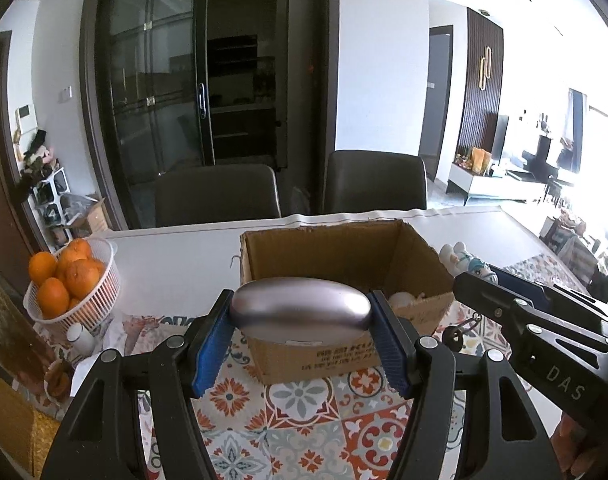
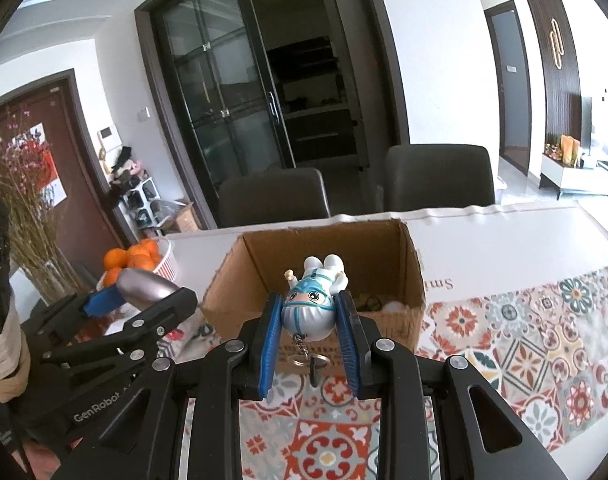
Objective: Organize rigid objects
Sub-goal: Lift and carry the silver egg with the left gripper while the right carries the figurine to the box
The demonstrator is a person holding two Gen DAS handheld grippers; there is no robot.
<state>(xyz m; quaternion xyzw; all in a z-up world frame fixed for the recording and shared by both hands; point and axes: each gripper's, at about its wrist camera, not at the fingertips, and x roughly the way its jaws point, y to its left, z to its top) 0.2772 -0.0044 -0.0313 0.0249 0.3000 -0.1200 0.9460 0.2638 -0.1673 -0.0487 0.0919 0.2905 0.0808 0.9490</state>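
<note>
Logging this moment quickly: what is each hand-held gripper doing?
Left hand-held gripper: shut on smooth silver oval case.
Right hand-held gripper: shut on small blue-and-white figurine keychain.

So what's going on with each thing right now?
Left gripper: shut on the silver case, held above the table.
Right gripper: shut on the figurine, upside down, keychain dangling.
Box: open, upright, a few things inside.
Basket: upright, full of oranges.

- My left gripper has a black frame, ribbed blue pads and silver screws; "GenRobot" is printed in white on its side.
- My right gripper matches it, with "DAS" lettered on its frame.
</note>
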